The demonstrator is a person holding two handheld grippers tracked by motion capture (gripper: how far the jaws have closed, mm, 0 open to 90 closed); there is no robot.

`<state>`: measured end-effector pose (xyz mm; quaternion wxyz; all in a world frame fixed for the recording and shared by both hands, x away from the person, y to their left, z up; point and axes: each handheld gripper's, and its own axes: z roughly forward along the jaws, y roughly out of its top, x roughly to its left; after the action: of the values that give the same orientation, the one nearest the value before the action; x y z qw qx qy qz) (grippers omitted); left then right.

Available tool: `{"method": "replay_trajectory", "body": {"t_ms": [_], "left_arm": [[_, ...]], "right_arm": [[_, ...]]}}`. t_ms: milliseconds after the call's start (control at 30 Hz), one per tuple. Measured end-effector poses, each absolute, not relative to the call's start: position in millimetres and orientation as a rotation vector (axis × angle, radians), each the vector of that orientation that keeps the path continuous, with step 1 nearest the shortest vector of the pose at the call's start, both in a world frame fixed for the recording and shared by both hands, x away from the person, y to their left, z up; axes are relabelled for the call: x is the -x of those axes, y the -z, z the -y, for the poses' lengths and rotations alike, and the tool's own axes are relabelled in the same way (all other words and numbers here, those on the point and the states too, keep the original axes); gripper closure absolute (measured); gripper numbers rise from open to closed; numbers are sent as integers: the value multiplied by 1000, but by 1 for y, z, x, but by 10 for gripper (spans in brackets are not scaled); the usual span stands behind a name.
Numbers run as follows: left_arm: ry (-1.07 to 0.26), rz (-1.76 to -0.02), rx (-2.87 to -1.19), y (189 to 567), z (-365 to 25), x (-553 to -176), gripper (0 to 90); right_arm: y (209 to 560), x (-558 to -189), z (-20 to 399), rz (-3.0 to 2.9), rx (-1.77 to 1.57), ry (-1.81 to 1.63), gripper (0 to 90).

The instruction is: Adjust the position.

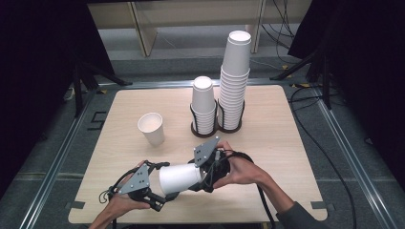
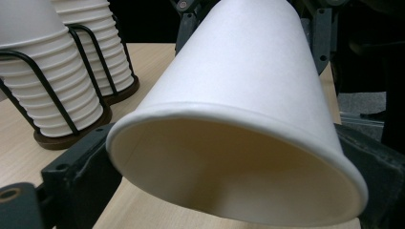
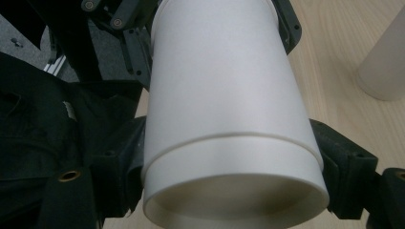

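Observation:
A white paper cup (image 1: 179,177) lies on its side just above the front of the wooden table (image 1: 277,143), held between both grippers. My left gripper (image 1: 163,183) is shut on the wide mouth end, its jaws on either side of the rolled rim (image 2: 239,119). My right gripper (image 1: 203,172) is shut on the narrow base end (image 3: 229,157), one jaw on each side. In the right gripper view a thin ridge runs around the cup near its base end. I cannot tell whether it is one cup or two nested ones.
A single cup (image 1: 152,128) stands mouth up left of centre, also seen as the cup (image 3: 382,62). Behind it, a black wire holder (image 1: 217,126) carries a short stack (image 1: 204,102) and a tall stack (image 1: 235,76) of upside-down cups. Black stands and cables surround the table.

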<state>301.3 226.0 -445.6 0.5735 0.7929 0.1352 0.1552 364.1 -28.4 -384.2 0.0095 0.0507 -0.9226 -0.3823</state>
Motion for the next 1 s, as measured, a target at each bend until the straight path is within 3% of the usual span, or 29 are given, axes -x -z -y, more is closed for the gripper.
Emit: {"method": "replay_trajectory", "body": {"t_ms": [400, 1000], "left_arm": [[-381, -265, -1897, 441, -228, -299, 110], [-390, -255, -1979, 441, -221, -299, 115]], "right_arm": [[384, -362, 31, 2869, -124, 1178, 238], [391, -351, 12, 3097, -289, 954, 209]]}}
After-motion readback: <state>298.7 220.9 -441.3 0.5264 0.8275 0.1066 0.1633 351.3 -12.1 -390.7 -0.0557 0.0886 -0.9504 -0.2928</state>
